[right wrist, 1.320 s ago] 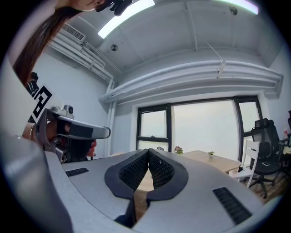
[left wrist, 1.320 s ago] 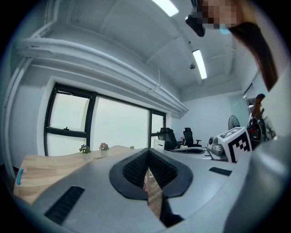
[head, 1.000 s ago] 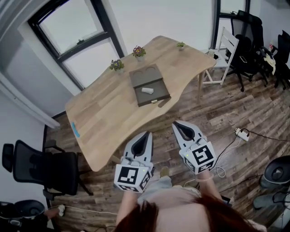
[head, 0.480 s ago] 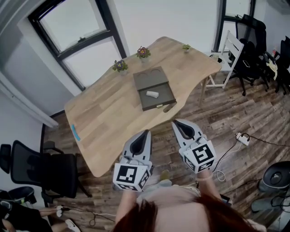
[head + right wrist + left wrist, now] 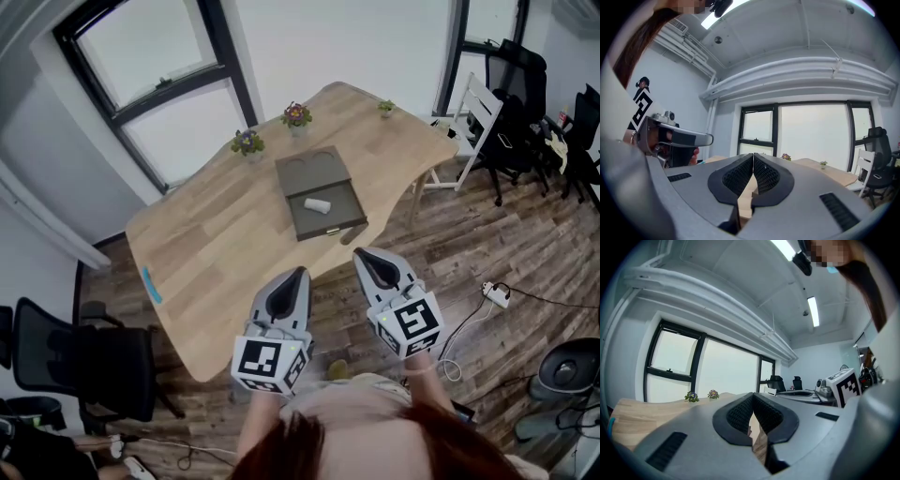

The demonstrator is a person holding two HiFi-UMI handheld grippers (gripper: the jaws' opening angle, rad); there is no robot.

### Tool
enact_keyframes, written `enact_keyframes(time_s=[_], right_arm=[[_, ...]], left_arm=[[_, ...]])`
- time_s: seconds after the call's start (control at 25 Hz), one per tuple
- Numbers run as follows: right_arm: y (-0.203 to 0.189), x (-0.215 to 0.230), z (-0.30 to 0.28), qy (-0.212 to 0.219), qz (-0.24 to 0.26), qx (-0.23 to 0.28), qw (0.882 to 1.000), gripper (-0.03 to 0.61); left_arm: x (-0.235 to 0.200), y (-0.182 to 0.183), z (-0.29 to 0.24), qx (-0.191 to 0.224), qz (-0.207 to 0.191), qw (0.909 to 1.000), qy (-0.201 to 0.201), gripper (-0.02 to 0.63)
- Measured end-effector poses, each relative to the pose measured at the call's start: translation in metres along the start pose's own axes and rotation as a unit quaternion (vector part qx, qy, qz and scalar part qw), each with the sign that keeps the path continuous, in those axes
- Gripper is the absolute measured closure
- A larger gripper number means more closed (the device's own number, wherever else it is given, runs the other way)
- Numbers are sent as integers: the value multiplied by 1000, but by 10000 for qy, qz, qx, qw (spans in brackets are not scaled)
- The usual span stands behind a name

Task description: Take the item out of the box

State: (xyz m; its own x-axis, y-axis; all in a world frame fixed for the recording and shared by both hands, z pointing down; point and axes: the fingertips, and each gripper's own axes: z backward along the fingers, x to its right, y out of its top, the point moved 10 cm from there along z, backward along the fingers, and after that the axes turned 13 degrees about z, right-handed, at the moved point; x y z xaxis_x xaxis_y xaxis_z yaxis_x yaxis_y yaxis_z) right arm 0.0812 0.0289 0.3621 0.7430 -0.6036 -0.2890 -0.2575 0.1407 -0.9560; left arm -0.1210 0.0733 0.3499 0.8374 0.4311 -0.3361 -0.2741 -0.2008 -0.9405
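— Item (image 5: 317, 205) whereabouts?
— Lying inside the open box (image 5: 320, 178), near the table's (image 5: 206, 244) front edge.
— Grippers?
— Left gripper (image 5: 297, 275) and right gripper (image 5: 365, 256) are both clenched on nothing, held off the table beyond that edge.

— Colours on the pale blond wooden table (image 5: 206, 253)?
— A dark grey-brown flat box (image 5: 309, 171), a small white cylindrical item (image 5: 317, 204) in it, and a thin blue strip (image 5: 150, 284).
— The tools?
— Left gripper (image 5: 298, 275) and right gripper (image 5: 361, 253): light grey, with black ribbed pads (image 5: 738, 178) (their cubes (image 5: 265, 364) bear black-and-white square markers). The brown plank floor (image 5: 469, 244) is streaky.
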Motion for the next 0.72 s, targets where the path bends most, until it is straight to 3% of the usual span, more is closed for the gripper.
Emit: enact_keyframes(time_s=[0.72], right_arm=[[0, -5, -33, 65, 55, -181, 9998, 578]], left_arm=[[-30, 5, -21, -24, 216, 9996, -191, 612]])
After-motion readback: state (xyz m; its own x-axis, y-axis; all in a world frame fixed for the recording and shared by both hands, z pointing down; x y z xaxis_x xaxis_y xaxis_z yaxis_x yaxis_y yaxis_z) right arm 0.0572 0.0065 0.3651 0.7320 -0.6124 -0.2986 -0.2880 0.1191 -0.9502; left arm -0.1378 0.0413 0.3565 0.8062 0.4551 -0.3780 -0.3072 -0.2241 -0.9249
